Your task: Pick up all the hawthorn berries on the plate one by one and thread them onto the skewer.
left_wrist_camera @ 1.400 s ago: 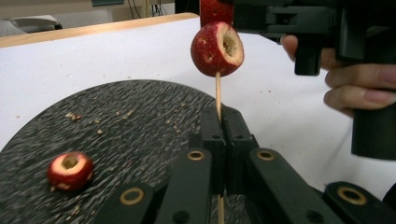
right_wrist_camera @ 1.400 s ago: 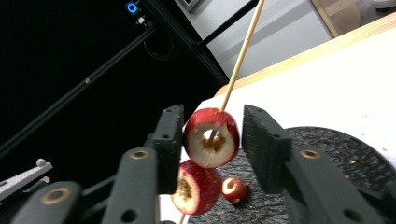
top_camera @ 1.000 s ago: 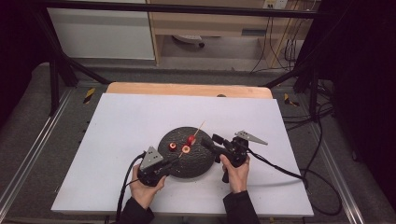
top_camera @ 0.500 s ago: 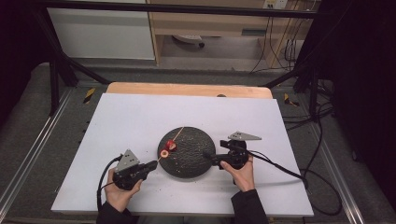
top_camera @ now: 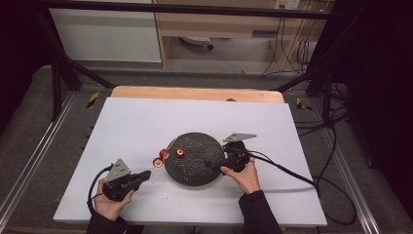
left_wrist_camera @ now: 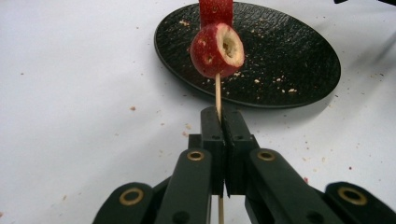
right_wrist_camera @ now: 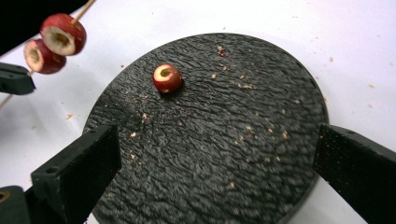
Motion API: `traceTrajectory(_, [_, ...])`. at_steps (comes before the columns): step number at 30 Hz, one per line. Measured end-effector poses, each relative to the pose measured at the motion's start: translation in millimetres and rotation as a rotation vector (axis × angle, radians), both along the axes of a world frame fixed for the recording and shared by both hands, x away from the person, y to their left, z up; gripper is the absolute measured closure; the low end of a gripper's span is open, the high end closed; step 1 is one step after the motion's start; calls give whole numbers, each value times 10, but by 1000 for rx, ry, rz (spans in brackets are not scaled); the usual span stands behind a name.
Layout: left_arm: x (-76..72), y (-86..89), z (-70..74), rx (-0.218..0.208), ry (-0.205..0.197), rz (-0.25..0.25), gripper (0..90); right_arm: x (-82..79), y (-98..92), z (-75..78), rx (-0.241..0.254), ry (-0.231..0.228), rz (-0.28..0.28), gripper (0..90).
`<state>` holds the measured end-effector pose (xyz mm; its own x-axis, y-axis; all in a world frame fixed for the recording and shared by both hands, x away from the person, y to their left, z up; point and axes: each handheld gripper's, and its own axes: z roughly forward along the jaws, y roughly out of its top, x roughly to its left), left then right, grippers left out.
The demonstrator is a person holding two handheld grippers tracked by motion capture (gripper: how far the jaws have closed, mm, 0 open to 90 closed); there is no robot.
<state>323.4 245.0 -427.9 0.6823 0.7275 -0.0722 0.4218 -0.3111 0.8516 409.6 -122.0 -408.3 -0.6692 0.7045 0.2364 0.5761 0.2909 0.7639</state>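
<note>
With my left gripper (left_wrist_camera: 219, 140) pulled back toward the table's near edge, jaws clamping the skewer (left_wrist_camera: 217, 93), my right gripper (right_wrist_camera: 215, 158) gapes over the plate (top_camera: 195, 165).

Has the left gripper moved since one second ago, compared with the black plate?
Yes. The left gripper has drawn back from the black plate, toward the table's near-left, taking the skewer along.

A: What covers the desk (top_camera: 146, 122)?
B: A white sheet, with bare wood showing along the 12 o'clock edge.
A: And on it?
B: A round black textured plate (top_camera: 195, 165) near the middle, and crumbs (left_wrist_camera: 133, 108) scattered about the plate.
</note>
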Motion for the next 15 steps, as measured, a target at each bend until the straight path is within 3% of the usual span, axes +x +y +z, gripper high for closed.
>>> traceTrajectory(15, [11, 137, -18, 13, 3, 26, 885, 238, 558, 129, -107, 17, 74, 18])
